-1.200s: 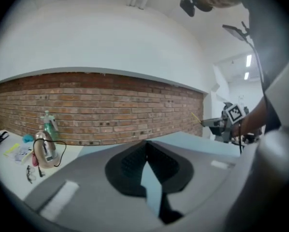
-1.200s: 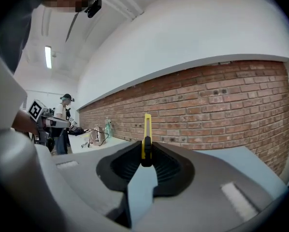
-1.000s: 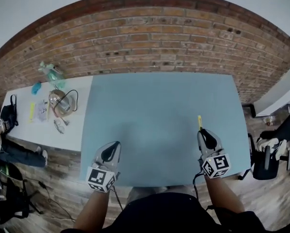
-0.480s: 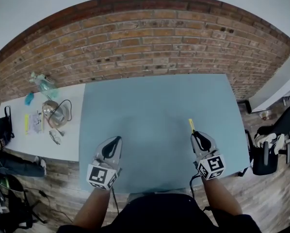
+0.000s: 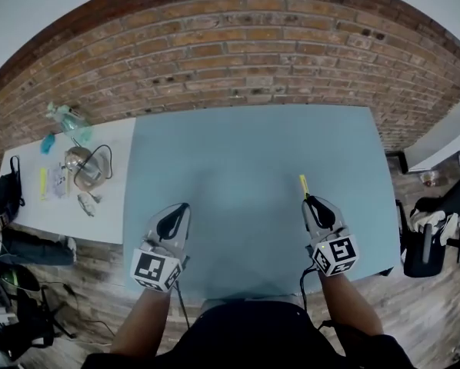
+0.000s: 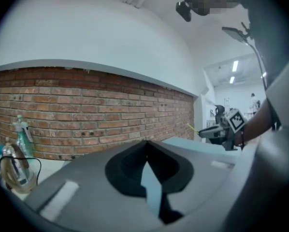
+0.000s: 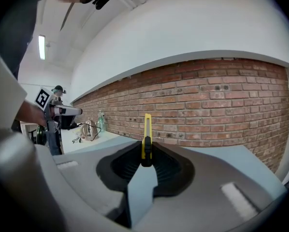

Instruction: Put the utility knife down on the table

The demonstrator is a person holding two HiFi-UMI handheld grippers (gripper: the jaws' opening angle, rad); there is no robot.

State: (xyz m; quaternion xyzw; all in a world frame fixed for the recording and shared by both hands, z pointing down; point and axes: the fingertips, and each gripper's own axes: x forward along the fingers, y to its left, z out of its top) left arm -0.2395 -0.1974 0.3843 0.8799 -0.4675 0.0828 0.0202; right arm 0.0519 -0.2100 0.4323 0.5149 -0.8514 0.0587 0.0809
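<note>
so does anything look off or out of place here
Nothing looks spilled, damaged or askew. The only thing off the pale blue table is the yellow utility knife, clamped in the right gripper's jaws, pointing forward over the tabletop, not yet set down.

No legible text, brand, number or sign in any view.
Only printed marks: black-and-white square marker patterns on left cube [image 5: 157, 269] of left tool [image 5: 183, 207] and right cube [image 5: 336, 256] of right tool [image 5: 307, 199]. Coded blocks only, no letters, no digits.
Yellow utility knife [image 7: 146, 129]: no print readable on body.
Bottle [image 5: 64, 118] and small clutter on white side worktop [image 5: 115, 215]: labels too small to read.
</note>
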